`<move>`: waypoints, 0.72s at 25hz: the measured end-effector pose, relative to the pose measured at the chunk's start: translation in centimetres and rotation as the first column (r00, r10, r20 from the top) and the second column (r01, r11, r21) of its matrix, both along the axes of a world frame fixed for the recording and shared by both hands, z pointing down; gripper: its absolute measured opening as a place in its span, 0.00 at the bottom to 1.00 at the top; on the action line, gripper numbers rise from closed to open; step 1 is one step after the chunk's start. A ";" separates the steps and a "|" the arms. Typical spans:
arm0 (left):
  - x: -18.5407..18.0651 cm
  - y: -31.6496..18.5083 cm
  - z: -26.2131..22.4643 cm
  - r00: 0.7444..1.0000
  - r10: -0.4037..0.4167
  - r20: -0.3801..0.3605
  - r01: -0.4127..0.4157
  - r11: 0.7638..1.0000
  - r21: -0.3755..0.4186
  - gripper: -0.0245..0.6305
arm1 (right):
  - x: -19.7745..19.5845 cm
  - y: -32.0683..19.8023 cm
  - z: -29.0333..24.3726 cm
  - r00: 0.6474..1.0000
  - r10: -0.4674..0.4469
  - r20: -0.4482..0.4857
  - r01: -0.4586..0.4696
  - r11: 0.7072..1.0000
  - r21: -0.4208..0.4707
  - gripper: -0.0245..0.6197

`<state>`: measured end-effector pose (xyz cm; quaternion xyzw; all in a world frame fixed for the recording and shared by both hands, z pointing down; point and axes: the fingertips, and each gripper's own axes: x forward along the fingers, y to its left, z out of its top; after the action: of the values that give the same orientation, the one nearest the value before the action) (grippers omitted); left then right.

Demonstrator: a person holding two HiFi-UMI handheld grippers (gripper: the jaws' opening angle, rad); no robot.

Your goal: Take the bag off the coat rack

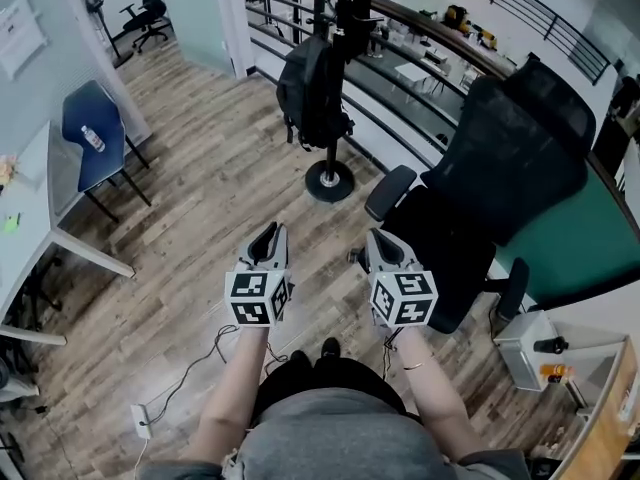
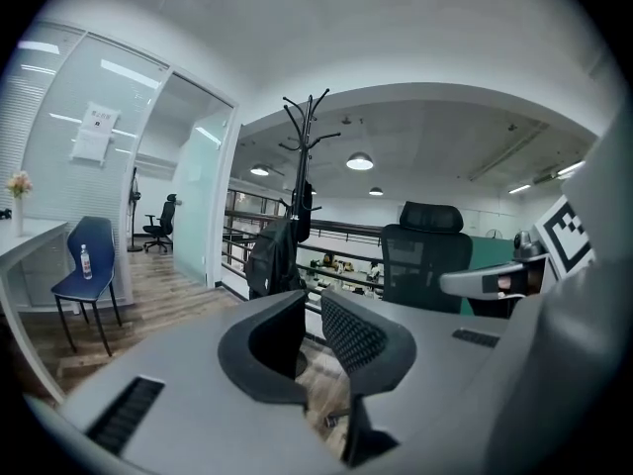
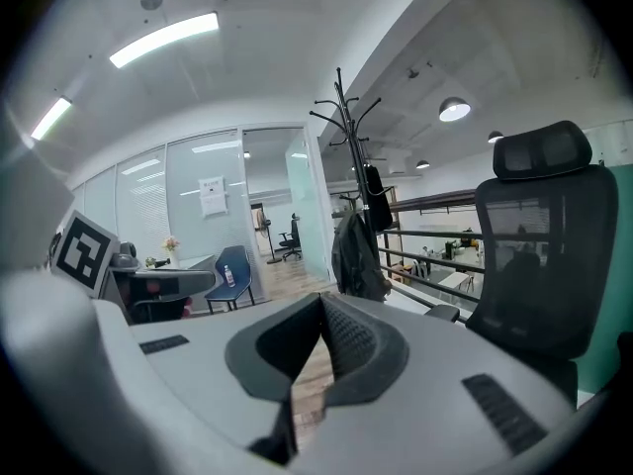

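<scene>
Left gripper [image 1: 268, 230]: I hold it low in front of me over the wood floor [image 1: 200, 198], nose toward the coat rack [image 1: 333, 153]. Its fingers [image 2: 361, 336] are together with nothing between them (only a thin sliver of floor shows past the pads).

Right gripper [image 1: 378, 238]: it sits just beside the left one at about the same level and faces the same way. Its fingers [image 3: 351, 339] are closed tip to tip and hold nothing.

Bag [image 1: 310, 88]: a dark backpack that hangs on the coat rack, resting against the pole with its bottom well clear of the floor. It is well apart from both grippers. In the gripper views a smaller dark item [image 3: 374, 196] hangs higher on the same pole, under the hooks.

The coat rack stands upright on a round base on the floor, near the railing [image 1: 420, 23].

Surroundings: a black office chair [image 1: 500, 178] stands near my right gripper, on its right. A blue chair [image 1: 95, 133] stands at far left with a bottle [image 1: 92, 138] lying on its seat, next to a white desk [image 1: 30, 218].
</scene>
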<state>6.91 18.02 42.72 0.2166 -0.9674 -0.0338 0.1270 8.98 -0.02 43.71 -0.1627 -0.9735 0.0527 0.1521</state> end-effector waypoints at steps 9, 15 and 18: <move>-3.3 -1.1 -1.0 1.000 -0.018 0.016 0.018 1.000 0.000 0.34 | -3.8 0.1 -0.8 0.998 -0.059 0.009 0.059 0.998 -0.011 0.28; -7.0 -1.0 -0.8 1.000 -0.024 0.000 0.024 1.000 0.008 0.39 | -6.8 1.5 0.0 0.997 -0.075 -0.011 0.075 0.997 -0.022 0.41; -10.1 -0.9 -0.3 1.000 -0.015 -0.008 0.015 1.000 0.019 0.40 | -9.5 1.7 0.7 0.998 -0.055 -0.021 0.055 0.998 -0.016 0.46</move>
<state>-3.19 17.10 42.44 0.2104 -0.9681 -0.0449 0.1283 -0.55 1.72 44.38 -0.1899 -0.9665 0.0578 0.1628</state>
